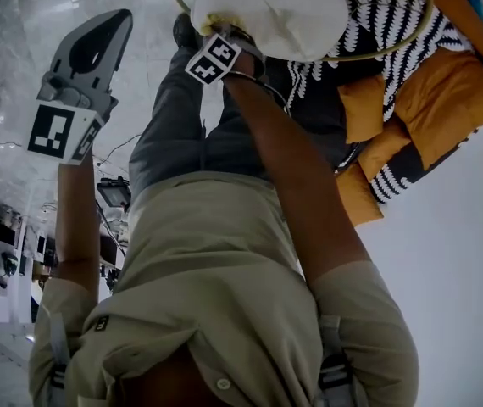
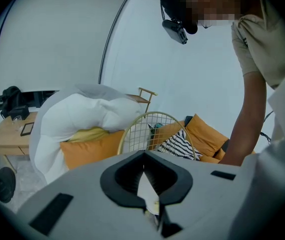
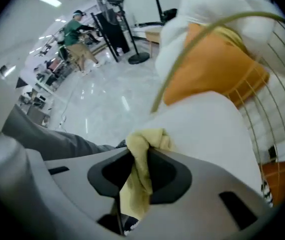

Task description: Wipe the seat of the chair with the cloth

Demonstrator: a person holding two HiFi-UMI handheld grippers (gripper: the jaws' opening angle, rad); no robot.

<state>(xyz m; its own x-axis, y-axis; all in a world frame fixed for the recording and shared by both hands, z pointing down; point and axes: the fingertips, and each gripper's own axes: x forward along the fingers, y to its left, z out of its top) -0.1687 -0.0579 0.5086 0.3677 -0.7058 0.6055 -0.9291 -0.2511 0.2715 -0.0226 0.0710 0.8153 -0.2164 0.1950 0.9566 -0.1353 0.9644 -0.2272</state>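
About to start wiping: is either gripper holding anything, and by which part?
The right gripper pinches the yellow cloth at a bunched fold. The left gripper is shut and empty.

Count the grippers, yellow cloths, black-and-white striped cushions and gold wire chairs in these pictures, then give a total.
Grippers: 2, the left gripper and the right gripper
Cloths: 1, the yellow cloth
Cushions: 1, the striped cushion
Chairs: 1, the wire chair
Total: 5
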